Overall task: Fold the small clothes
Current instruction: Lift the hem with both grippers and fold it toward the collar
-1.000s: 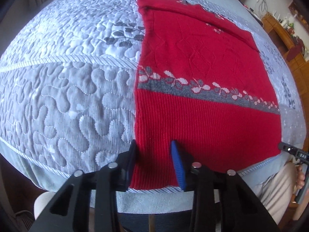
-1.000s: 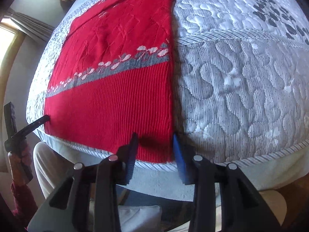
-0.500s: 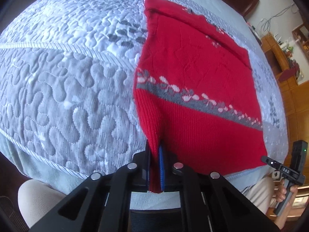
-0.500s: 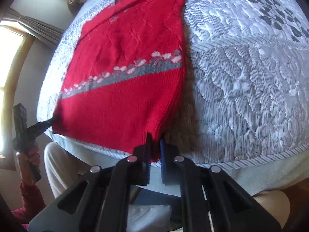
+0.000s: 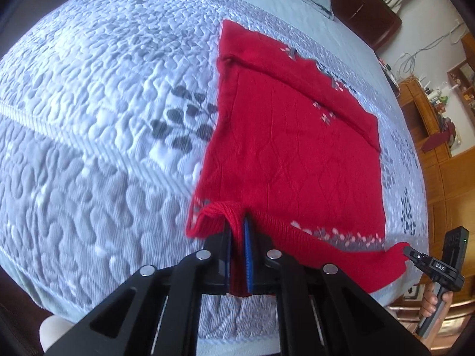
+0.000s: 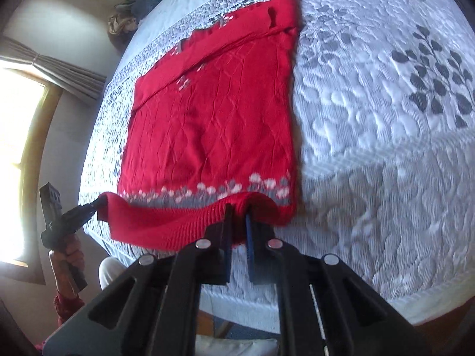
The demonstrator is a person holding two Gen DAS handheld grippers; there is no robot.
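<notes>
A red knitted sweater (image 5: 297, 154) lies flat on a bed, with its ribbed bottom hem (image 5: 320, 252) lifted and rolled back over a grey band of pale flower shapes. The knit shows faint diamond lines across the body, and a folded sleeve crosses the far end.

The left gripper (image 5: 237, 231) has its black fingers pinched nearly closed on one corner of the hem, the red rib pressed against a blue pad. The right gripper (image 6: 237, 216) clamps the opposite corner the same way, with red cloth between its narrow fingers. From the right wrist view the left gripper's tip (image 6: 89, 207) holds the hem's far end, so the hem hangs in a shallow curve between the two.

The bed wears a grey and white quilted bedspread (image 5: 89, 163), stitched in puffy looping shapes with dark leaf sprigs (image 5: 184, 127). Wide bare quilt lies on both sides of the sweater. The near bed edge sits just under the grippers.

A curtained window (image 6: 17, 136) glows beside the bed. Wooden shelving (image 5: 430, 112) stands against the other wall.
</notes>
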